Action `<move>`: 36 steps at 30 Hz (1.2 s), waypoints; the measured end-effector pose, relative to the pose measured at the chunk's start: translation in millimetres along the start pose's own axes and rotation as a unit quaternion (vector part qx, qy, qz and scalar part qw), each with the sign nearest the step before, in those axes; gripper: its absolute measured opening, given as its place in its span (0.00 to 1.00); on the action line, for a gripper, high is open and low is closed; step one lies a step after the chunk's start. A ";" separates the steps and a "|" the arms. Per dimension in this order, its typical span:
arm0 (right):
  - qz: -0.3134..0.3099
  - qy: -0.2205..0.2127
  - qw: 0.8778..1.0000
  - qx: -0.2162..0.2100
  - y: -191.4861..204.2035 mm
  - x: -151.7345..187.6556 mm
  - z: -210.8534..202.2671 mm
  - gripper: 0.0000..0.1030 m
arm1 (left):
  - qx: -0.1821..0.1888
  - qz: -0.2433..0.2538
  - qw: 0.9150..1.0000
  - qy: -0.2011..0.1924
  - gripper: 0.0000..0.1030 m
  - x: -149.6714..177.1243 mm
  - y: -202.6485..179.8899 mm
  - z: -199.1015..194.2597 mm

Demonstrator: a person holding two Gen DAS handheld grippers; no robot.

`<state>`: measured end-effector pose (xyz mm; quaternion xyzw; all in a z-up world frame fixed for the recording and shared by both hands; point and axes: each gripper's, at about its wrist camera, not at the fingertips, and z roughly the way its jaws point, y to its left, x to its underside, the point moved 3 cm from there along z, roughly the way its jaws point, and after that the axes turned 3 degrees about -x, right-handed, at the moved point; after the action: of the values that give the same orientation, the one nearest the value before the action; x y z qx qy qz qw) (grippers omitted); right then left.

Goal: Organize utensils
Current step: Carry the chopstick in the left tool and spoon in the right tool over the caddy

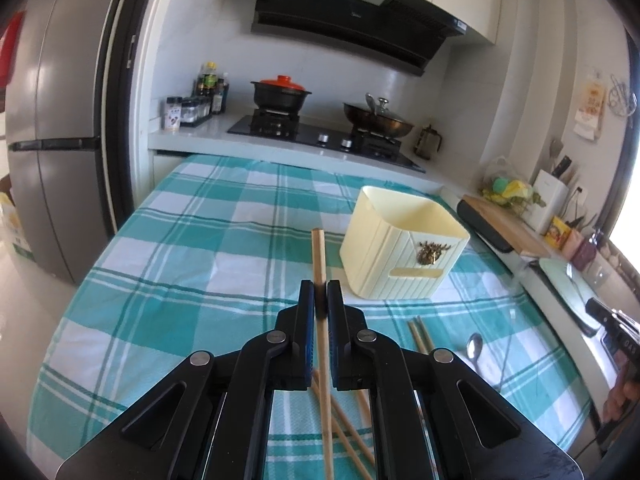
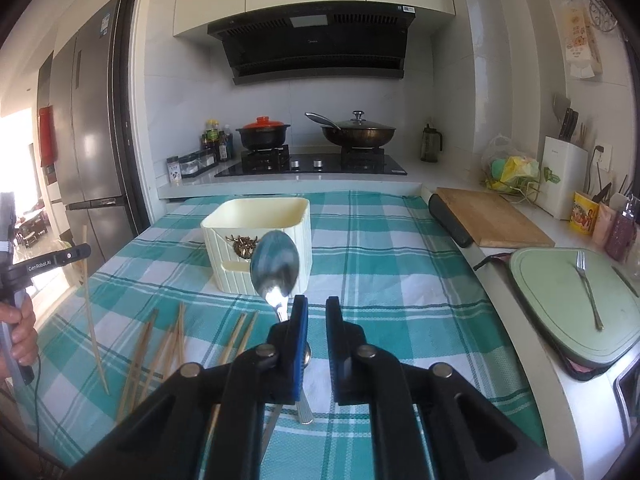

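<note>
Jaws: left gripper [image 1: 317, 292] pinches a chopstick [image 1: 319, 256]; right gripper [image 2: 317, 308] nearly closed, spoon [image 2: 276, 268] upright beside it, hold unclear. Teal-checked tablecloth [image 1: 180, 240], cream utensil box [image 1: 400, 256] far, gas stove [image 1: 320, 132] beyond.

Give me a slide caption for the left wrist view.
Left gripper clamps one chopstick above the checked tablecloth, cream utensil box just beyond.

A utensil box [image 2: 258, 240] stands on the worktop [image 2: 380, 240], with loose chopsticks [image 2: 160, 344] lying before it to the left. Behind it is the stove [image 2: 312, 166], bearing a lidded pot [image 2: 262, 134] on the left and a wok [image 2: 358, 132] on the right. A cutting board [image 2: 492, 218] lies right of the box, and nearer, a fork [image 2: 588, 288] rests on a tray [image 2: 560, 320].
</note>
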<state>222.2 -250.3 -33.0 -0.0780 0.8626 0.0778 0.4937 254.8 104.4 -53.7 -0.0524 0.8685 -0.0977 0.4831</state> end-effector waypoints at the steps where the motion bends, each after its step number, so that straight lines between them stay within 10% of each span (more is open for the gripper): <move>1: 0.004 0.004 1.000 -0.001 -2.6 0.4 0.9 0.08 | 0.000 -0.002 1.000 0.002 0.03 -0.4 0.6 -0.2; 6: -0.001 0.049 0.999 0.007 -10.8 3.7 18.1 0.16 | 0.000 -0.015 1.000 0.013 0.03 -2.3 5.0 2.5; 10: -0.034 0.090 0.995 -0.035 -0.6 10.5 47.1 0.44 | 0.001 -0.021 1.000 0.018 0.03 -1.7 7.0 7.1; 16: -0.096 0.189 0.969 -0.127 32.7 29.6 128.6 0.44 | 0.002 -0.018 1.000 0.022 0.03 -2.1 4.5 8.3; 24: -0.106 0.259 0.950 -0.142 52.8 45.1 218.5 0.52 | -0.001 -0.021 1.000 0.023 0.03 -2.0 5.1 5.6; 30: -0.127 0.251 0.952 -0.121 64.0 46.3 243.2 0.58 | -0.003 -0.015 1.000 0.024 0.04 -2.8 5.6 5.0; 32: -0.121 0.253 0.953 -0.119 63.0 42.0 242.5 0.40 | -0.002 -0.016 1.000 0.025 0.04 -3.6 5.8 5.2; 36: -0.099 0.225 0.961 -0.127 55.1 28.7 215.5 0.39 | 0.003 -0.011 1.000 0.019 0.03 -5.9 1.6 -2.2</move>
<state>377.2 -152.7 -162.5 -0.2407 0.9226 0.1176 0.2777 256.1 107.3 -48.0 -0.0588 0.8765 -0.1062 0.4659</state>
